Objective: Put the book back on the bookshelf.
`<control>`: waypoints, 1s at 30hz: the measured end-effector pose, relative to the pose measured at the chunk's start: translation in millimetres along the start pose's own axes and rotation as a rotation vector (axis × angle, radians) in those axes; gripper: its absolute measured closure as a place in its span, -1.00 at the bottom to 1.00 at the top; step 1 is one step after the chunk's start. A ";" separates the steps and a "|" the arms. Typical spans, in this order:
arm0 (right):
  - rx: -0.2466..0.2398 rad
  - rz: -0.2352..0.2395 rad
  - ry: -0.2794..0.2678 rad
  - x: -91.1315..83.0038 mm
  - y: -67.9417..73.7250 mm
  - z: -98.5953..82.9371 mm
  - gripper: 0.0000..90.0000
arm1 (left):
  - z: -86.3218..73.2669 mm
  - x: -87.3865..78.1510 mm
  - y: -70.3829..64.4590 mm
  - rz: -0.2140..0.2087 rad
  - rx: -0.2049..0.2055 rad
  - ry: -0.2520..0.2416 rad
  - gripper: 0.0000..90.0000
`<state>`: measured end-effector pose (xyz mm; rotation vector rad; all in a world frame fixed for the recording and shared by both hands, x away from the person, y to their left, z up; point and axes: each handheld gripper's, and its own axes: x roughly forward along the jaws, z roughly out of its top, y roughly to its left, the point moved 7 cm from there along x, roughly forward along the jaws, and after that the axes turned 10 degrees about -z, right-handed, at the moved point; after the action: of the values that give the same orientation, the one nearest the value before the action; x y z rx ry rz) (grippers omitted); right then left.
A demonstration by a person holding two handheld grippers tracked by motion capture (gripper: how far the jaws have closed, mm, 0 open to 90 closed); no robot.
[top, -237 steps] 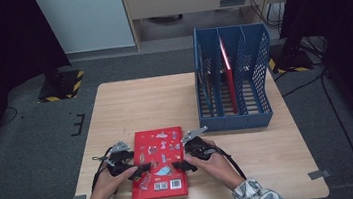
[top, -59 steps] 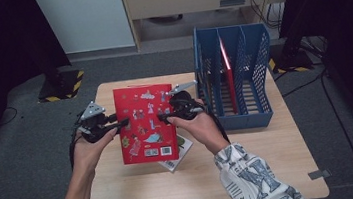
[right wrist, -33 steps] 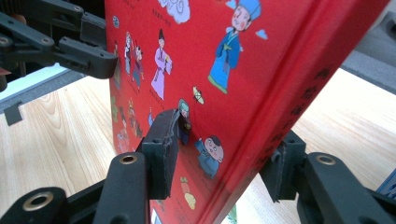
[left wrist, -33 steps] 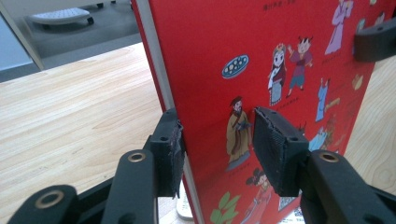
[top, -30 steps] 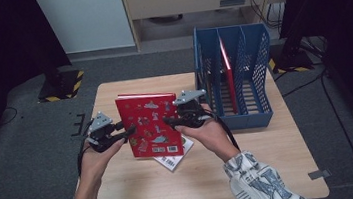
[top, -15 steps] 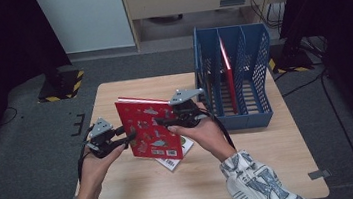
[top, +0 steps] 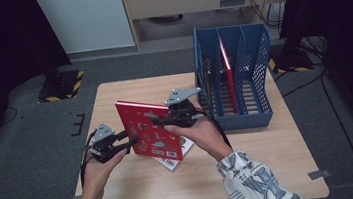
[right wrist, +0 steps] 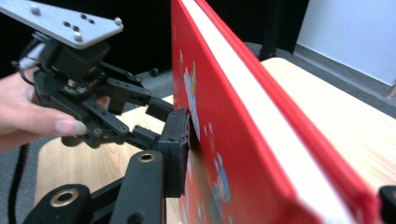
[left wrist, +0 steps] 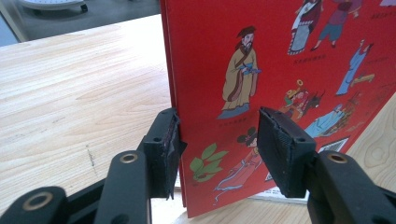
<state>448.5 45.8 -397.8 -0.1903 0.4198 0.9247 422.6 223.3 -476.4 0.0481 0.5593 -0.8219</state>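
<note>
**Red book held upright over table, between two grippers – handling check**

Item: red book, hardback w/ illustrated cover, lifted on edge above the table, left of centre. Lower corner sits just over a second book lying flat on the wood.

Handling (judgement): stiff boards, so it won't sag when gripped at one edge; glossy cover looks slippery, moderate weight for the size. Best hold is on a side edge near mid-height, pads square on the cover faces, not near a corner, or it will pivot. Not fragile, but corners could dent if dropped.

Orientation: cover faces the person's left and slightly up. Long axis runs roughly vertical, top tilted away toward the far-left of the table. Page block shows along the top in the right gripper view.

Left gripper: jaws apart. One pad touches the book's edge, the other stands clear of the cover, so no clamp.

Right gripper: clamped on the book's edge nearest the rack; in its own view one pad presses the cover, the other jaw is past the far face. It carries the load alone.

Surroundings: blue file rack stands at table right, well apart from the book, w/ one red volume already upright in a slot. Empty slots beside it.
</note>
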 end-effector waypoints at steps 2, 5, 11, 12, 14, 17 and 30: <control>0.000 0.020 -0.006 0.9 1.8 1.2 0.40 | -1.8 0.7 -0.1 -0.001 -0.001 0.007 0.09; 0.000 0.033 -0.016 1.5 3.0 2.2 0.50 | -5.1 2.2 0.3 -0.004 -0.005 0.014 0.07; -0.001 0.039 -0.026 -0.1 2.8 3.4 0.56 | -22.4 2.9 7.0 0.014 -0.035 0.025 -0.12; -0.003 0.041 -0.027 -0.1 3.2 3.4 0.57 | -27.8 3.0 8.9 0.017 -0.039 0.035 -0.15; -0.008 0.043 -0.028 -0.2 4.3 3.5 0.58 | -44.0 3.3 15.5 0.030 -0.048 0.073 -0.17; -0.011 0.042 -0.028 -0.9 5.4 3.6 0.60 | -59.7 2.4 22.8 0.039 -0.069 0.108 -0.27; -0.003 0.043 -0.040 -1.3 5.7 5.6 0.58 | -86.7 8.0 31.4 0.077 -0.099 0.226 -0.68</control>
<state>444.8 50.1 -392.1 -0.1660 0.3866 0.9701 409.8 261.3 -559.8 0.0723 0.8057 -0.7167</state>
